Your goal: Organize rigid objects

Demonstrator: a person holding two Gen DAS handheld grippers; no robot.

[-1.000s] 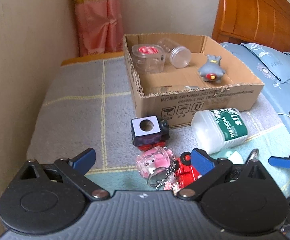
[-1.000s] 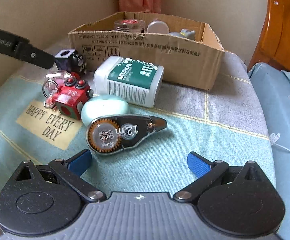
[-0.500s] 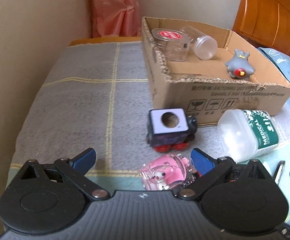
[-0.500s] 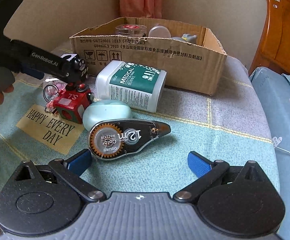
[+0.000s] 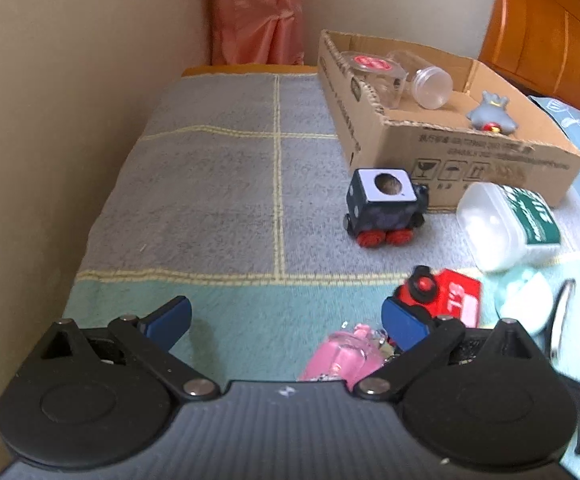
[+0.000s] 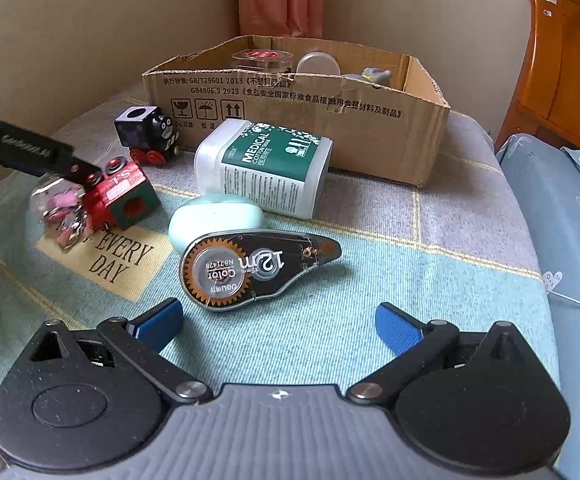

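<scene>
Grey-and-teal blanket [image 5: 218, 184] with yellow grid lines, printed "EVERY DAY" near one edge. Pink curtain [image 5: 256, 12] in the far corner against beige wall [image 5: 70, 80]. Orange wooden headboard [image 6: 566, 60] beside blue floral bedding [image 6: 574, 216].

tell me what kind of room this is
Most likely a bedroom: a wooden headboard, blue floral bedding beside the blanket-covered surface, and a pink curtain in the corner.

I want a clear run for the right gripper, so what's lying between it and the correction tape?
Nothing: in the right wrist view only bare teal blanket separates the open right gripper from the correction tape.
</scene>
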